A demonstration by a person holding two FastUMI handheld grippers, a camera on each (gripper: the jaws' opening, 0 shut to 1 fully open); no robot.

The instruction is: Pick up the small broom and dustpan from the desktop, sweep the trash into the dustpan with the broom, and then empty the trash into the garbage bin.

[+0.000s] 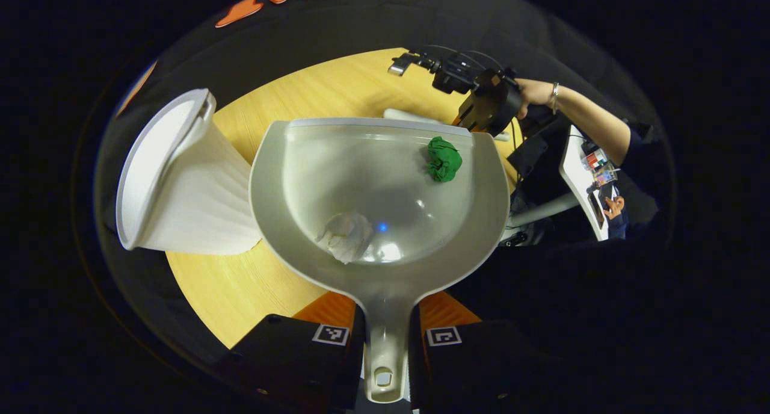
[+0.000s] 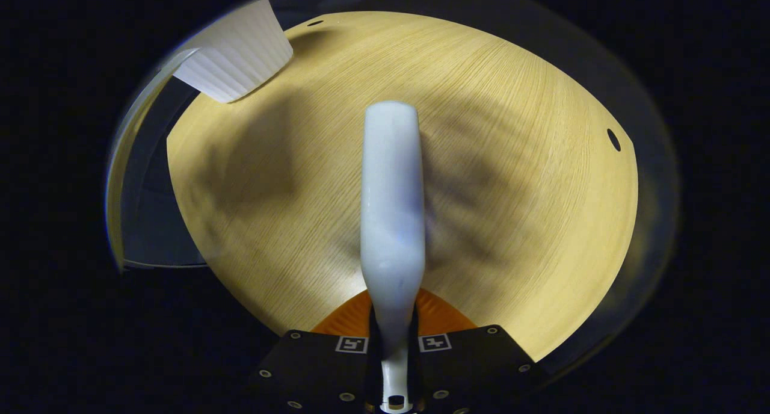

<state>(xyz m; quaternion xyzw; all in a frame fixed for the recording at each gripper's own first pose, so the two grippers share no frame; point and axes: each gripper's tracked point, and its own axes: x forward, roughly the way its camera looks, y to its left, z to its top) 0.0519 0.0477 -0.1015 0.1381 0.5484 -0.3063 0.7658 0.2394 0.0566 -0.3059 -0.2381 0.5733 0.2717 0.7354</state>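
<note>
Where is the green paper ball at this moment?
In the left gripper view, the green paper ball lies inside the dustpan, near its front right rim, up and right of the white crumpled paper.

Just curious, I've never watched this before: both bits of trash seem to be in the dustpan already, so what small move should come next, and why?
Probably carry the dustpan sideways over the garbage bin beside it. The green wad and the white wad both lie in the pan, the left gripper is shut on its handle, and the bin's mouth is open.
</note>
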